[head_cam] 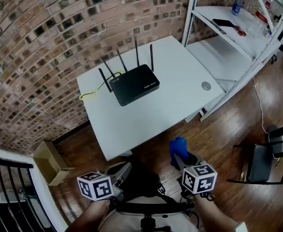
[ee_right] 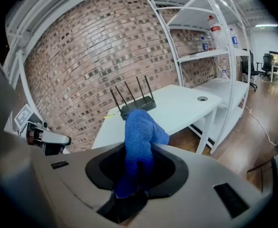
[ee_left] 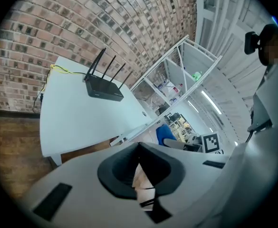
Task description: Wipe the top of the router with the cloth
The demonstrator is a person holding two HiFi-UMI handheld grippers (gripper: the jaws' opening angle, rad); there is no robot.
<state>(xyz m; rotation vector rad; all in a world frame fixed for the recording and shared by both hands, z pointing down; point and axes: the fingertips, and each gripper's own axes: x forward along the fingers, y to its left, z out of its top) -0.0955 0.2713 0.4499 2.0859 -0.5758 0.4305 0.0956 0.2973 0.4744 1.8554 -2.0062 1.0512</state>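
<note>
A black router [head_cam: 134, 83] with several upright antennas lies on the white table [head_cam: 180, 105], towards its far side by the brick wall. The left gripper view shows the router [ee_left: 104, 90] far off, and the right gripper view shows the router [ee_right: 138, 107] beyond the cloth. My right gripper [head_cam: 180, 157] is held off the table's near edge, shut on a blue cloth [head_cam: 178, 148] that stands up from its jaws. That cloth [ee_right: 139, 132] fills the middle of the right gripper [ee_right: 139, 151]. My left gripper [head_cam: 123, 169] hangs lower left of it, and this left gripper [ee_left: 139, 148] is shut with nothing in it.
A yellow cable [head_cam: 87, 95] runs off the table's left edge behind the router. A round grommet [head_cam: 206, 85] sits near the table's right edge. White shelving [head_cam: 238, 37] stands at the right, a black chair [head_cam: 272, 158] on the wood floor, a cardboard box [head_cam: 52, 162] and a black railing [head_cam: 6, 187] at the left.
</note>
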